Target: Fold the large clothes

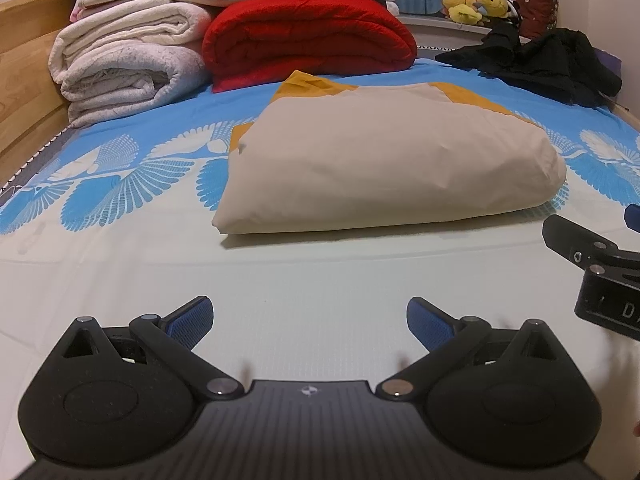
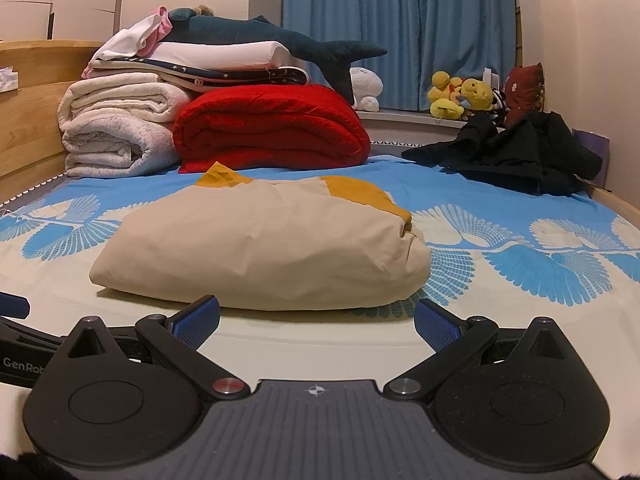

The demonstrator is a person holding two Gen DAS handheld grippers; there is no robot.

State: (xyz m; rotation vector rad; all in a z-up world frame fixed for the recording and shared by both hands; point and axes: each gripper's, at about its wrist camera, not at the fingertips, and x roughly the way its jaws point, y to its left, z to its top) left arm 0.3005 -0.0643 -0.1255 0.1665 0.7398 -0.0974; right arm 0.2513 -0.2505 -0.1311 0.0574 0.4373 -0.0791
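A cream garment with mustard-yellow parts [image 1: 384, 160] lies folded in a thick bundle on the bed sheet [image 1: 280, 280]; it also shows in the right wrist view [image 2: 260, 252]. My left gripper [image 1: 310, 320] is open and empty, low over the sheet, a short way in front of the bundle. My right gripper [image 2: 317, 322] is open and empty, close to the bundle's near edge. A crumpled black garment [image 1: 540, 64] lies at the far right of the bed, also in the right wrist view [image 2: 520, 156].
A folded red blanket [image 1: 308, 36] and stacked white blankets [image 1: 124, 64] stand at the head of the bed by the wooden bed frame [image 1: 24, 96]. Yellow plush toys [image 2: 460, 96] sit on a ledge below blue curtains [image 2: 400, 28]. A plush shark [image 2: 272, 36] tops the stack.
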